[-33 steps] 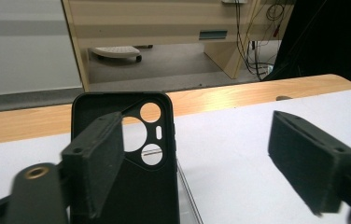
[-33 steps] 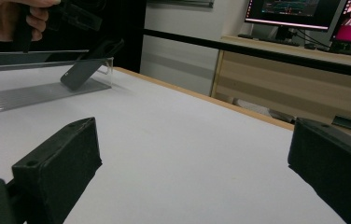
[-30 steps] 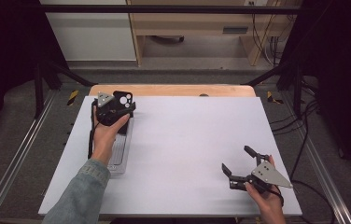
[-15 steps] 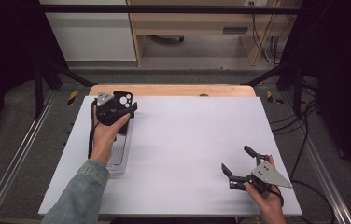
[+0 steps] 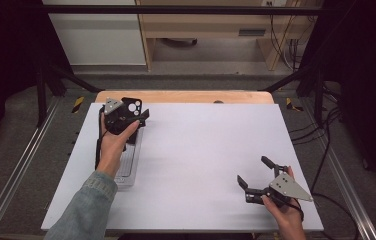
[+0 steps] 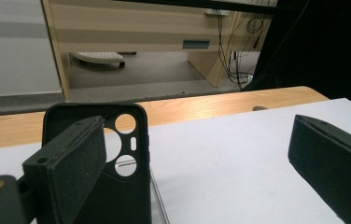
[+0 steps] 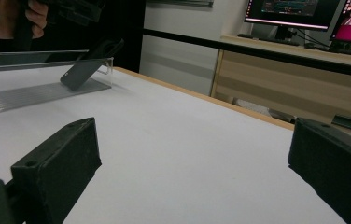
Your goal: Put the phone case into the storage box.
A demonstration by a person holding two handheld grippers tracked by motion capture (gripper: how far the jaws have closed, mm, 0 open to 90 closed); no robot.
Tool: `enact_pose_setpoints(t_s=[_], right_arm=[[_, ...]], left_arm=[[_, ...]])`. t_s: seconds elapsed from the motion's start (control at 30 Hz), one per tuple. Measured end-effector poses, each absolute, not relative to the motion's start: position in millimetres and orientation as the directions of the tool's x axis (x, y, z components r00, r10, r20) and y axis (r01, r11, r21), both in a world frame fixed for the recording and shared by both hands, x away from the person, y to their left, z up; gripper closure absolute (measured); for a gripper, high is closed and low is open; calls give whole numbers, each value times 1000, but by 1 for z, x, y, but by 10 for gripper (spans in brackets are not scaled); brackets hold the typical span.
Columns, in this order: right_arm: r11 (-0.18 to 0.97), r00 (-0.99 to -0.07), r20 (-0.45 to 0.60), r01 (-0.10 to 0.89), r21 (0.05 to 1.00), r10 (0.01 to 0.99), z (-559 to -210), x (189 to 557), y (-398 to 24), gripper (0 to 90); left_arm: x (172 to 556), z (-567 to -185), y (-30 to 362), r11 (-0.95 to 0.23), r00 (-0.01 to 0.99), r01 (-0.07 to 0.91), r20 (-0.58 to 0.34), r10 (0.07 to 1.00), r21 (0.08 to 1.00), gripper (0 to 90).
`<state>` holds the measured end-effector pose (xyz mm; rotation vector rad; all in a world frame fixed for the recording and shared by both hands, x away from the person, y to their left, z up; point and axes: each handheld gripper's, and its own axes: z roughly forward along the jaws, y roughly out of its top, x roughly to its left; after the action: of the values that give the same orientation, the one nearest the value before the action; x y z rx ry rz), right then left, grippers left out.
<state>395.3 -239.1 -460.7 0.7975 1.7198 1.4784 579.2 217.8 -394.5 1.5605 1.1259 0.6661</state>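
At the upper left of the high view, the left gripper (image 5: 135,118) hovers over the far end of a clear tray (image 5: 128,162) that lies along the left side of the white worktop (image 5: 201,150). A black phone case (image 5: 132,106) stands there, leaning against the tray's end wall, camera cut-outs uppermost. In the left gripper view the phone case (image 6: 117,158) sits just behind the near jaw, and the jaws have just been opening: they now stand wide, with nothing pressed between them. The case appears to be released and resting on its own in the tray (image 6: 157,200).

At the lower right of the high view, the right gripper (image 5: 255,176) rests low on the worktop, well apart from the tray, its jaws spread wide and empty. Its own view looks across the bare white surface to the phone case (image 7: 87,65) propped in the tray (image 7: 38,93) at the upper left.

Judging from this, the placing of the case looks done or nearly so; what seems left is for the left hand to draw clear without knocking the leaning case over.
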Motion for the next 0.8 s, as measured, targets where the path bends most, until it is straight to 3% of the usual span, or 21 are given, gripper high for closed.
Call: enact_pose_setpoints(t_s=[0.8], right_arm=[[153, -549, -129, -2, 988, 826, -460, 395, -240, 29]], left_arm=[[576, -390, 211, -3, 451, 308, -143, 881, 951, 24]])
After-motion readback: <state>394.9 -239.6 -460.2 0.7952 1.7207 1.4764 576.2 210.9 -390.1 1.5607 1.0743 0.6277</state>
